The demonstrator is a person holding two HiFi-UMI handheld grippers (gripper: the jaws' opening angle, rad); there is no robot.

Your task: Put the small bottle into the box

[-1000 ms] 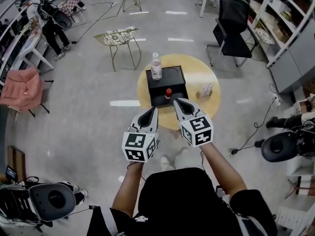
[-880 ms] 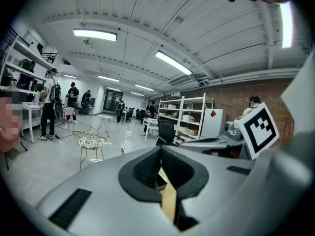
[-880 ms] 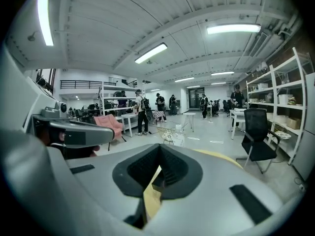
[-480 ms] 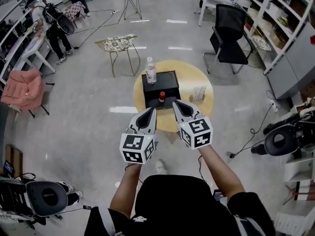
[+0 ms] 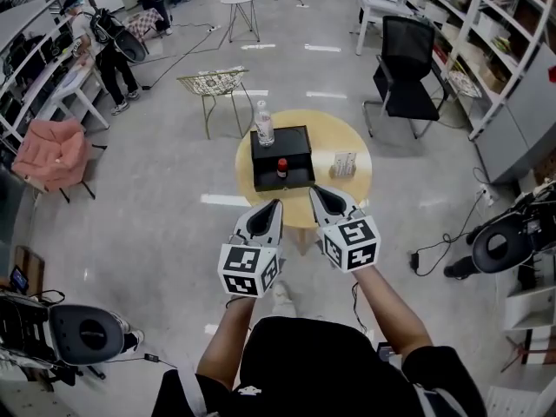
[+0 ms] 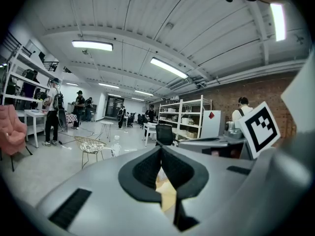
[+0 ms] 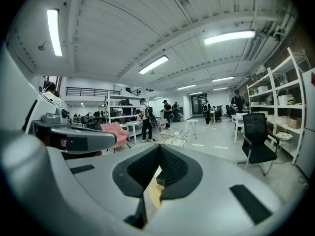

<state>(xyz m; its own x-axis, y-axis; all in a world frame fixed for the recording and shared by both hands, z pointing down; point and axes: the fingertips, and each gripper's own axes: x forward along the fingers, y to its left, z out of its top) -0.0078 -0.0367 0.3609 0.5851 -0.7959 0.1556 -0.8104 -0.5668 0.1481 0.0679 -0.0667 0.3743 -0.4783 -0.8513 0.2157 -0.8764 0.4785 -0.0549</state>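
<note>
A small dark bottle with a red cap (image 5: 281, 168) stands at the front part of the black box (image 5: 280, 144) on the round yellow table (image 5: 347, 189); I cannot tell whether it is inside the box or on top of it. A clear water bottle (image 5: 263, 124) stands at the box's back left corner. My left gripper (image 5: 275, 205) and right gripper (image 5: 315, 191) hover side by side at the table's near edge, short of the box. Both are shut and hold nothing. In the left gripper view the left gripper (image 6: 160, 162) has its pads together, as does the right gripper (image 7: 158, 165) in its view.
A small white pack (image 5: 345, 163) stands on the table's right side. A wire-frame chair (image 5: 213, 83) is behind the table to the left, a black office chair (image 5: 405, 59) to the right. A pink chair (image 5: 52, 155), shelves (image 5: 495, 50), floor cables and people surround the area.
The table and box have shifted up in the head view and look smaller and farther. Both grippers stay shut and sit slightly lower in the frame.
</note>
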